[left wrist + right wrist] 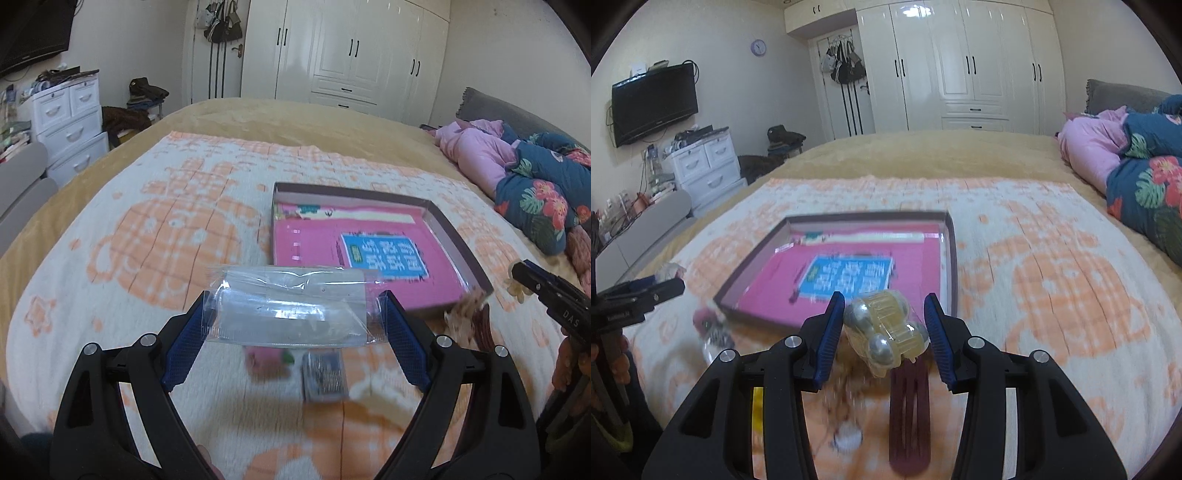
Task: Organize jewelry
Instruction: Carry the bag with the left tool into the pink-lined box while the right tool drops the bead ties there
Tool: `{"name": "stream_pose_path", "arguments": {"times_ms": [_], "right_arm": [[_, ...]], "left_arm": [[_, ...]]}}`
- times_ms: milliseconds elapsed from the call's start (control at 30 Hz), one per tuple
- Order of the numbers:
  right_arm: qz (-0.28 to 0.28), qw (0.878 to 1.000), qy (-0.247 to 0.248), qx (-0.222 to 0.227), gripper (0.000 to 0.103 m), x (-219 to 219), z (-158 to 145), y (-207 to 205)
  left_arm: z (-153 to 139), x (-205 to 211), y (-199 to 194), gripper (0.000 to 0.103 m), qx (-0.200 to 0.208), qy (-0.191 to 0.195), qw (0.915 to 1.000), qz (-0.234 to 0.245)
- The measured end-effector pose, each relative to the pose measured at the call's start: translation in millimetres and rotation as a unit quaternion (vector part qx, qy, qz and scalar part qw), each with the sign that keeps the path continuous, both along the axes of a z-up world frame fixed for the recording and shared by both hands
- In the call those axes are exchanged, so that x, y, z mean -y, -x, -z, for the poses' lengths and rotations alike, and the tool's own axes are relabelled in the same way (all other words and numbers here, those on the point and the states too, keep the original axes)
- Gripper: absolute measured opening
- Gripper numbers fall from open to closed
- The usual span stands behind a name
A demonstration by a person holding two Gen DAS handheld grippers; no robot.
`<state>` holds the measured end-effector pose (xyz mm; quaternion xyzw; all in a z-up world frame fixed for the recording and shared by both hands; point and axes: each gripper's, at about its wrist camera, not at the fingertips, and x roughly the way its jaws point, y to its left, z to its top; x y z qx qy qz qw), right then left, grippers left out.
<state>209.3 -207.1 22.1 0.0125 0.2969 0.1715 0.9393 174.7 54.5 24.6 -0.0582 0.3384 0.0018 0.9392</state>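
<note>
Right gripper (884, 332) around bagged hair claw (884, 332); unseen leftward.

A shallow tray (951, 258) lies on a blanket (1052, 280) spread over a bed (295, 114). A booklet (849, 275) lies inside the tray. Small packets (325, 374) lie on the blanket before the tray. Bedding (1145, 177) is piled at right; wardrobes (960, 62) stand behind.
</note>
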Motion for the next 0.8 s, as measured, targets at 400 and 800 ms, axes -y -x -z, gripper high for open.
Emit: {"name": "stream_pose_path", "arguments": {"times_ms": [400,800], "right_arm": [[0.010,0.999,0.005,-0.033,0.043,-10,11,-70],[0.022,0.998,0.028,-0.058,0.043,-18,44,-95]], "left_arm": [[6,18,-66,0.080,-0.012,-0.002,0.9997,0.019],[35,27,-100,0.080,-0.032,0.001,0.9989,0.034]]}}
